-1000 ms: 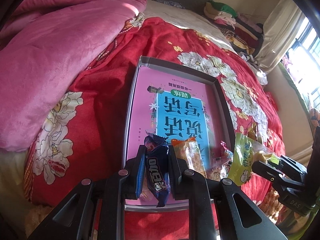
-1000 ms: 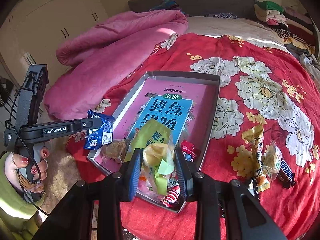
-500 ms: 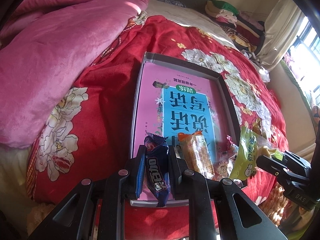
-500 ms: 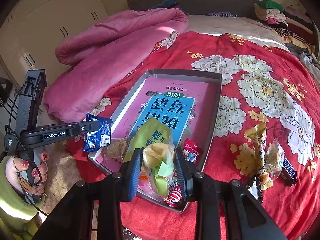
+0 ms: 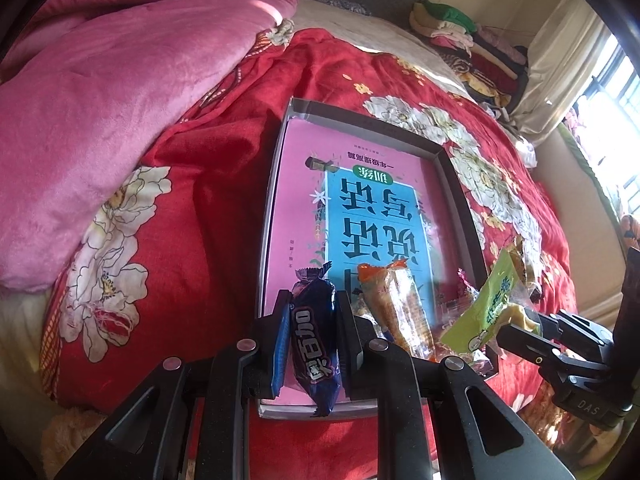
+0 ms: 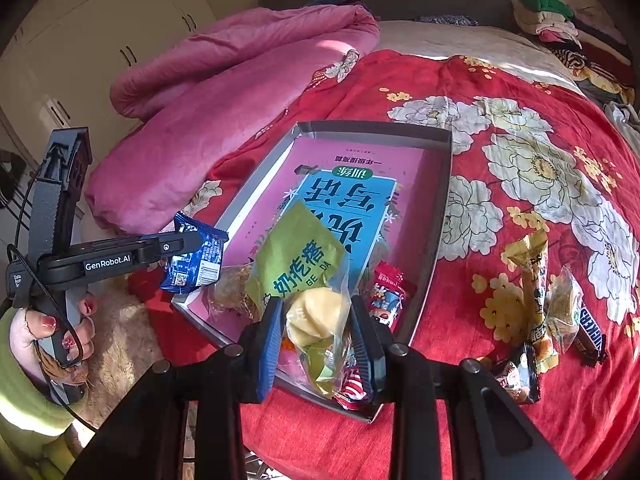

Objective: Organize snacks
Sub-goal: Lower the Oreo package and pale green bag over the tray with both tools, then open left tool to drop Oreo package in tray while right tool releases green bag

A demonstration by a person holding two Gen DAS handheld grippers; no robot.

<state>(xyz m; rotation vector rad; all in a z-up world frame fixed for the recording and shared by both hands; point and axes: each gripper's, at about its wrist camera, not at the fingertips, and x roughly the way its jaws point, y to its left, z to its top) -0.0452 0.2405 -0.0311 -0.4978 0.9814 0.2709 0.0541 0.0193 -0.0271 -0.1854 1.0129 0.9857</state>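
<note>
A shallow grey box (image 5: 362, 120) (image 6: 444, 184) with a pink and blue book cover as its floor lies on the red floral bedspread. My left gripper (image 5: 314, 312) (image 6: 192, 246) is shut on a dark blue snack packet (image 5: 314, 340) (image 6: 196, 260) over the box's near left corner. My right gripper (image 6: 316, 320) (image 5: 508, 326) is shut on a green and clear pastry bag (image 6: 304, 268) (image 5: 484, 308) over the box's near end. An orange snack stick (image 5: 400, 308) and a red candy packet (image 6: 388, 292) lie in the box.
Several loose snacks lie on the bedspread right of the box, among them a yellow stick (image 6: 532, 280) and a Snickers bar (image 6: 590, 334). A pink duvet (image 5: 100, 100) is heaped at the left. Folded clothes (image 6: 560, 24) are stacked at the far right.
Both grippers have drifted slightly with their packets still held; the box now sits a little further right and higher in the left wrist view.
</note>
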